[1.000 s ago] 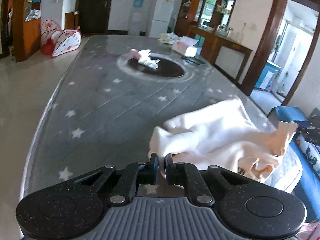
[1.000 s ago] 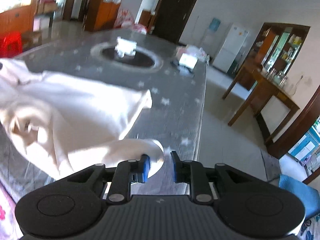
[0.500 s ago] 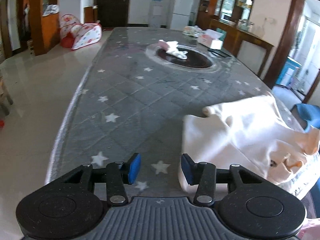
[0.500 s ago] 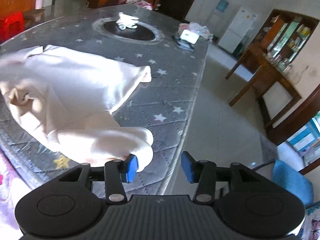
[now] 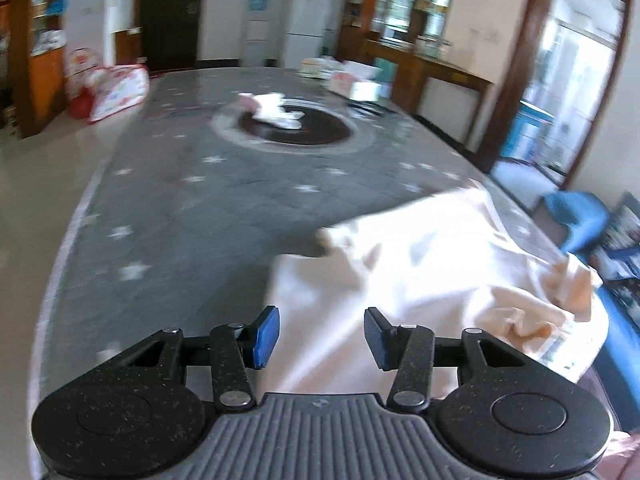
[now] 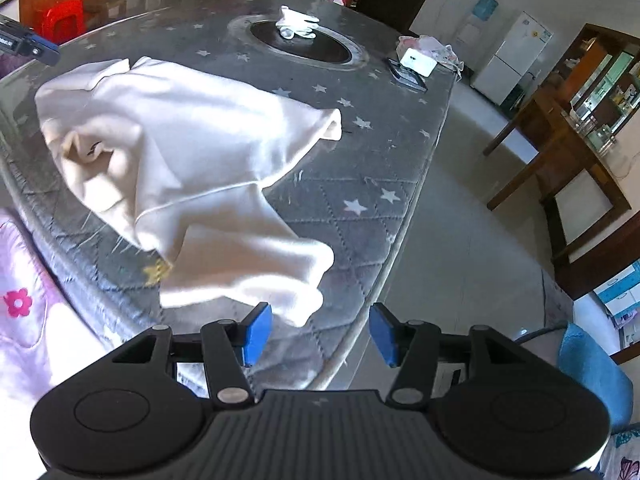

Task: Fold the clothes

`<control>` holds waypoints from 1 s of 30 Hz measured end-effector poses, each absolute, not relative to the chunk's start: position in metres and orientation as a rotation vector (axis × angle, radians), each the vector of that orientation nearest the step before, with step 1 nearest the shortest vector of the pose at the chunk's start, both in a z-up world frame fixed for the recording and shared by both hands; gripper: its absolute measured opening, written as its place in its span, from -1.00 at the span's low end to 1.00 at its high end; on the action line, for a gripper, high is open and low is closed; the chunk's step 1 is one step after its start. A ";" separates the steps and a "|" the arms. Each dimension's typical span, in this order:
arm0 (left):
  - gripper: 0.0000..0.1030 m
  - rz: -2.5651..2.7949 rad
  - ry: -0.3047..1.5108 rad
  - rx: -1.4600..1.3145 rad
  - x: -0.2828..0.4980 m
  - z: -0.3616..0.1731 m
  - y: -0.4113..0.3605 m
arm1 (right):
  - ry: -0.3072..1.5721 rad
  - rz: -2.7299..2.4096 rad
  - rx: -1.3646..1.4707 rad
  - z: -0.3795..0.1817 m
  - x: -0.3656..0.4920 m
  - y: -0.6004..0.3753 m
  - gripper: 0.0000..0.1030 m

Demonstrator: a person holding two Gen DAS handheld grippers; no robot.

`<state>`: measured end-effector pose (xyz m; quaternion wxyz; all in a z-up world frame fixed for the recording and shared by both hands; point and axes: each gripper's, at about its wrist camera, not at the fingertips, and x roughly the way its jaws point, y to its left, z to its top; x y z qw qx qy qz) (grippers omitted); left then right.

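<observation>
Left gripper [image 5: 318, 336]: jaws spread wide, nothing between the blue pads [image 5: 266, 336]. It hangs over the near left part of the cream garment [image 5: 420, 276]; cloth shows through the gap, contact unclear. Left wrist view is motion-blurred.

Right gripper [image 6: 318, 334]: jaws spread wide too, empty. Blue pads [image 6: 256, 334] sit just short of the sleeve end [image 6: 280, 280], which lies loose near the table's right edge; whether the left pad touches the cloth, cannot tell.

Garment [image 6: 172, 140] is a cream long-sleeved top, crumpled, lying at the near end of the table [image 6: 360, 184]. Other sleeve [image 6: 320, 124] points toward the table's middle, cuff curled open. Peach inner fabric bunches at the near edge [image 5: 560, 292], the cloth hanging a little over the rim there.

Table has a grey quilted cover with white stars [image 5: 132, 272]. Dark round inset in the middle [image 5: 296, 130] with a small white cloth wad on it [image 5: 276, 110]. Further back on the right, a white box [image 6: 418, 62] beside a dark flat item [image 6: 404, 74], and a pile of pinkish stuff [image 6: 430, 46] behind.

Around the table: white fridge [image 5: 306, 24], water dispenser [image 5: 256, 24], wooden sideboard [image 5: 436, 76], kids' play tent on the floor at left [image 5: 108, 88], red stool [image 6: 60, 20], blue chair [image 5: 576, 220], wooden side table [image 6: 560, 152]. Pink floral fabric at the lower left of the right wrist view [image 6: 20, 300].
</observation>
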<state>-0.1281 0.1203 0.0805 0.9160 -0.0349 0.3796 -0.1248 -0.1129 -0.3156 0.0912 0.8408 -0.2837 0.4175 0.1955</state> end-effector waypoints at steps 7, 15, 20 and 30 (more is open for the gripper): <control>-0.03 -0.310 0.769 -0.060 -0.103 0.078 0.088 | 0.808 0.358 -0.536 0.105 -0.104 -0.320 -0.02; -0.03 -0.262 0.751 -0.083 -0.054 0.080 0.088 | 0.740 0.397 -0.435 0.110 -0.055 -0.296 -0.04; -0.01 -0.271 0.790 -0.086 -0.025 0.065 0.084 | 0.734 0.450 -0.364 0.104 -0.011 -0.271 -0.04; 0.04 -0.292 0.841 -0.093 0.007 0.041 0.080 | 0.779 0.463 -0.254 0.073 0.071 -0.237 -0.03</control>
